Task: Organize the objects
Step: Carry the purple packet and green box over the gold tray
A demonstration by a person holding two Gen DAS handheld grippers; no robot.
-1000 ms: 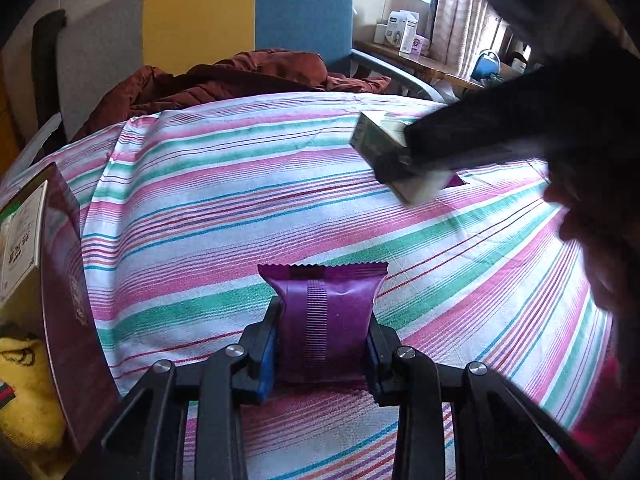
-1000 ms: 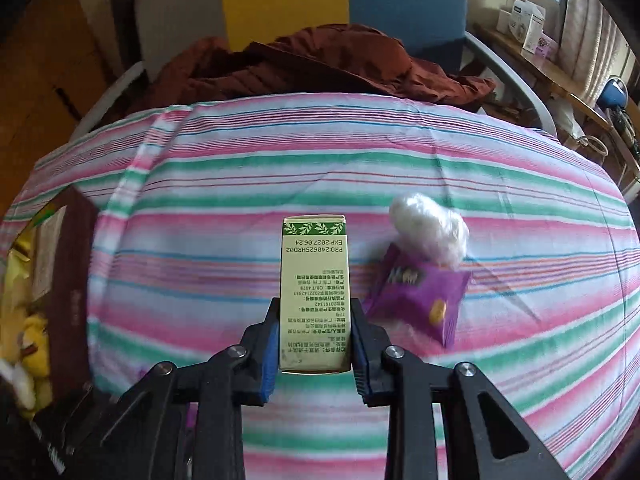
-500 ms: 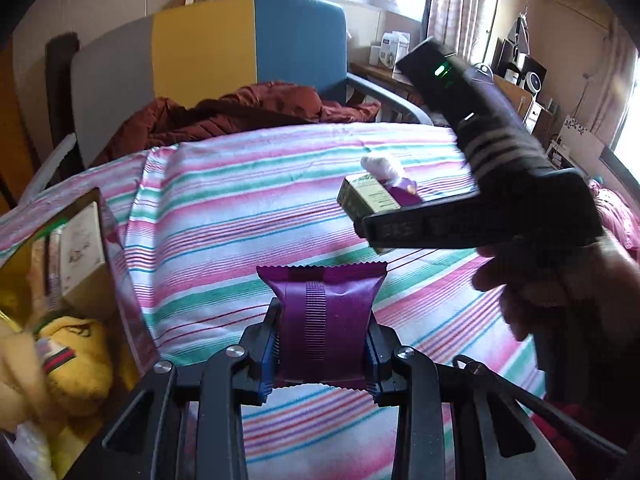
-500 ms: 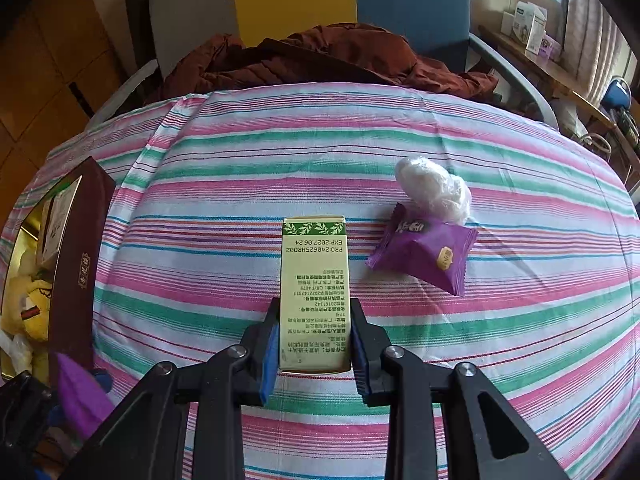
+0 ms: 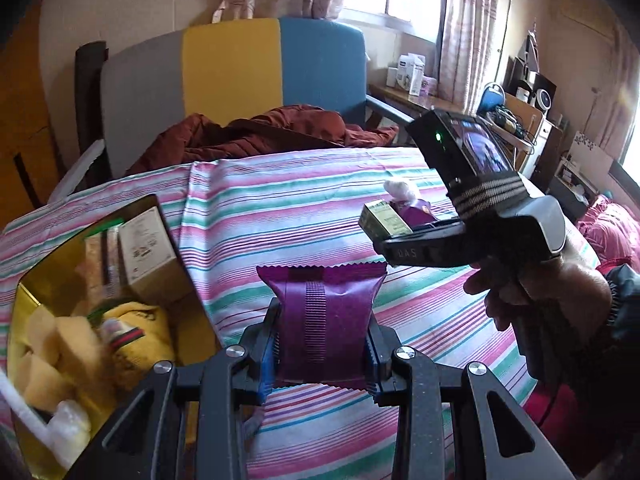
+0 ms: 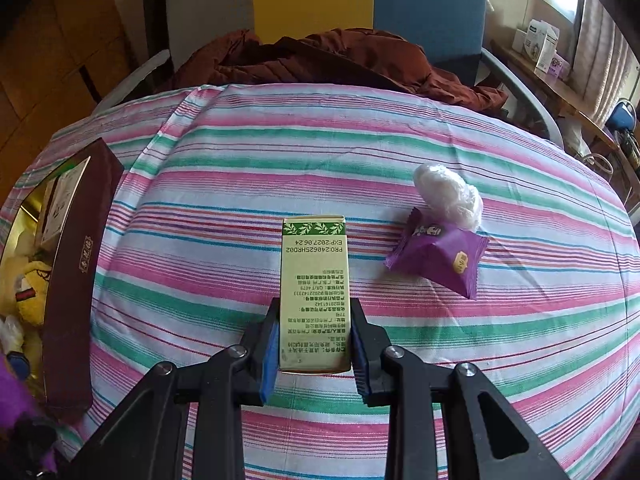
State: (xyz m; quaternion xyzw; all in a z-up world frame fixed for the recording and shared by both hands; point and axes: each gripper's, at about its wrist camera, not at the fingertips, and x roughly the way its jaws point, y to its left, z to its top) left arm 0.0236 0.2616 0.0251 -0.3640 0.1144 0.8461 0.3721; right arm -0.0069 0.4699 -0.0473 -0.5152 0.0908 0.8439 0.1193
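A purple packet (image 5: 325,316) is pinched by the left gripper (image 5: 323,350), a green carton (image 6: 314,292) by the right gripper (image 6: 314,354) — neither is boxed yet, and another packet (image 6: 438,258) is left on the striped cloth (image 6: 240,168).

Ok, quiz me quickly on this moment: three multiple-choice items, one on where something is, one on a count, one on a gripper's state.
1. Where is the white crumpled wad?
A. in the open box
B. on the striped cloth, touching the loose purple packet
C. on the chair

2. How many purple packets are outside the box?
A. one
B. two
C. three

3. The right gripper is:
A. open, empty
B. shut on the green carton
C. shut on a packet

Answers:
1 B: it lies on the striped cloth against the loose purple packet.
2 B: one lies loose, and the left gripper clamps the held purple packet.
3 B: its pads press both sides of the green carton.
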